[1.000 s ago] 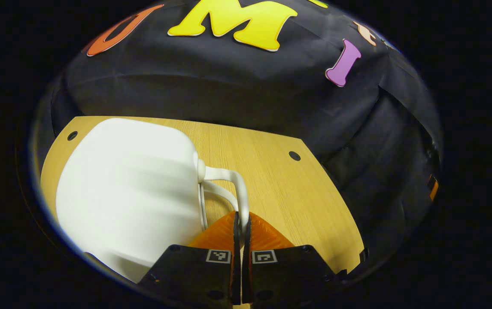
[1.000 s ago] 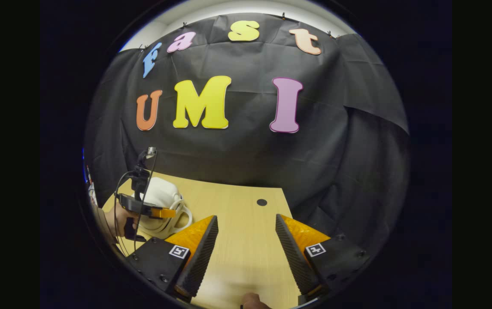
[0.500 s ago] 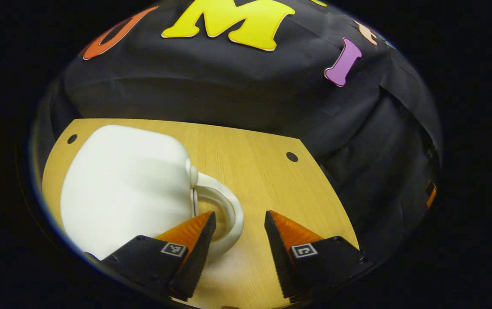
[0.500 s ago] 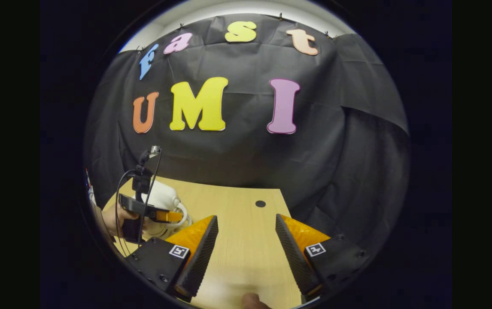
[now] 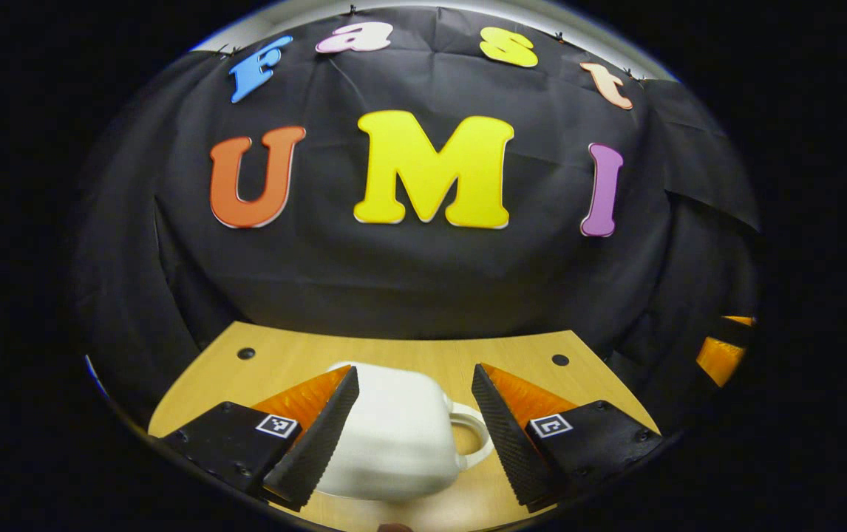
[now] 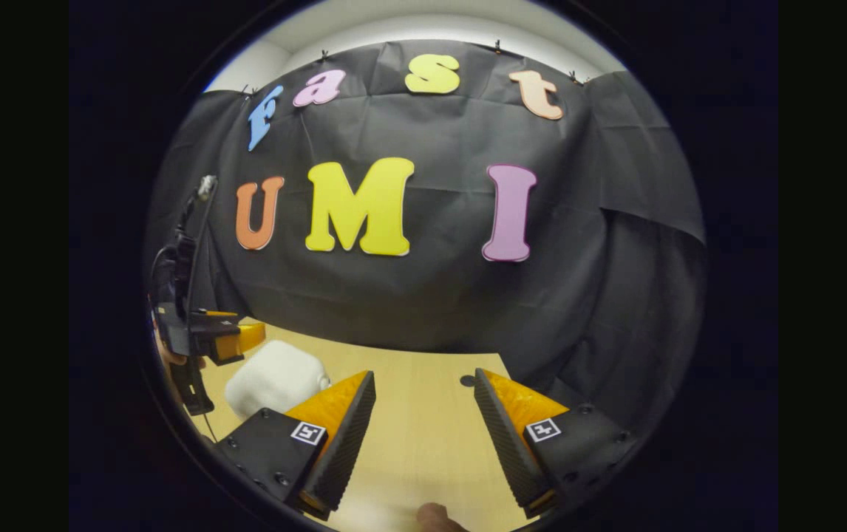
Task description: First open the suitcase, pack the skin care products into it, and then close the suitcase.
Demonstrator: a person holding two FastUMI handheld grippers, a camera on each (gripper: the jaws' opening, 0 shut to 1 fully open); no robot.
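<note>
A small white suitcase [image 5: 394, 436] lies shut on the wooden table [image 5: 283, 358], its loop handle [image 5: 471, 436] pointing right. My left gripper [image 5: 415, 369] is open and hangs above and behind the case, touching nothing. In the right gripper view the same suitcase [image 6: 272, 377] sits at the left, with the left gripper [image 6: 235, 338] held over it by a hand [image 6: 168, 355]. My right gripper [image 6: 424, 374] is open over bare table [image 6: 423, 443], to the right of the case. I see no skin care products outside the case.
The black cloth wall closes the table's far side and right side. Small round holes [image 5: 560, 360] mark the tabletop near its back edge. An orange part of the right gripper [image 5: 719, 355] shows at the far right of the left gripper view.
My left gripper was shut on the suitcase handle, let it go and opened, then pulled back and rose. The suitcase settled flat. The right gripper tilted up slightly, still open.
</note>
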